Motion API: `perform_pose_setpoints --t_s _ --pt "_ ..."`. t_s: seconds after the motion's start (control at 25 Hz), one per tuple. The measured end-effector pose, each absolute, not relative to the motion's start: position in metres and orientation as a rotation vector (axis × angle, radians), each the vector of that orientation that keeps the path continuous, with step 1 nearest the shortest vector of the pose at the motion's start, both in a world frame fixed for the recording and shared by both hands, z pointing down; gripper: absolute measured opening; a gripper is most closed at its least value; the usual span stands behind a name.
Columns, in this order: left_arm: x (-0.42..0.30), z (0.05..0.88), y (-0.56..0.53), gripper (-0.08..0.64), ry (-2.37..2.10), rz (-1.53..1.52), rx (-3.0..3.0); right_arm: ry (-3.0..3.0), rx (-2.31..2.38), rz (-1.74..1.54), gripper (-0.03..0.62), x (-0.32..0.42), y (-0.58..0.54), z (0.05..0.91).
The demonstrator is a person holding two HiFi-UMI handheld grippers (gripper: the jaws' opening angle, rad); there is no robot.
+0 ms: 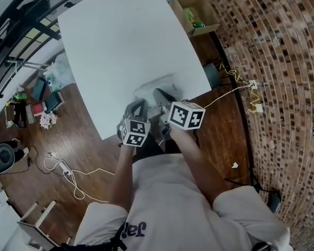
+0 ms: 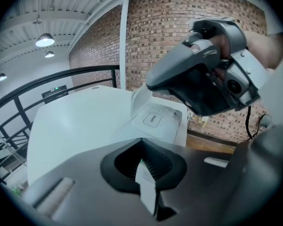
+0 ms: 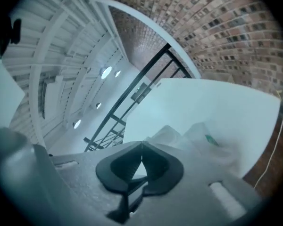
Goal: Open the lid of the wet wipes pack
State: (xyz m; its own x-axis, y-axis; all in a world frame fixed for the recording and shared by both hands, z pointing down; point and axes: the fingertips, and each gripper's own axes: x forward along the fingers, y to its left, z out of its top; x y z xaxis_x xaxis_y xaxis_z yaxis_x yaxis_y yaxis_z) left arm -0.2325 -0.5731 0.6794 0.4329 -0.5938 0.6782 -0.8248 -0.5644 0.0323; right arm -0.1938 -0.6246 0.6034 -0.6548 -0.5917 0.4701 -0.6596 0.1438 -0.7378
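The wet wipes pack (image 1: 152, 87) lies near the front edge of the white table (image 1: 120, 46). In the left gripper view the pack (image 2: 172, 126) shows a label reading OPEN (image 2: 152, 119). From it a translucent lid flap (image 2: 140, 101) rises to my right gripper (image 2: 148, 84), which is shut on the flap's top edge. My left gripper (image 2: 141, 142) is shut, with a white strip of the pack's near edge pinched between its jaws. In the head view the left gripper (image 1: 139, 104) and right gripper (image 1: 159, 94) sit side by side at the pack. The crumpled pack (image 3: 198, 138) lies just past the shut right gripper (image 3: 141, 146).
The table's right edge drops to a wooden floor beside a brick wall (image 1: 282, 46). An open cardboard box (image 1: 196, 12) stands on the floor past the table's far right corner. Cables (image 1: 68, 171) and clutter lie on the floor at the left. A black railing (image 2: 37, 91) runs behind the table.
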Motion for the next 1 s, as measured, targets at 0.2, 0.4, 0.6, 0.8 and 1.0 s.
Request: perform_pose_setpoints --t_s 0.2,0.4,0.6,0.8,1.0 --pt "-0.229 0.679 -0.577 0.017 -1.231 0.904 2.302 -2.318 1.073 1.114 -0.014 -0.210 -0.676 0.613" --pt "-0.228 0.679 -0.574 0.017 -1.240 0.927 2.267 -2.056 0.818 0.720 -0.014 -0.213 -0.697 0.658" --pt "-0.233 0.679 -0.577 0.015 -1.277 0.887 2.239 -1.805 0.613 0.584 -0.014 -0.207 -0.681 0.700" --pt "-0.238 0.678 -0.577 0.015 -1.306 0.826 2.214 -1.891 0.744 0.570 -0.014 -0.210 -0.687 0.677" --pt "-0.247 0.638 -0.571 0.015 -1.330 0.491 2.175 -2.146 0.969 0.568 -0.013 -0.198 -0.665 0.614"
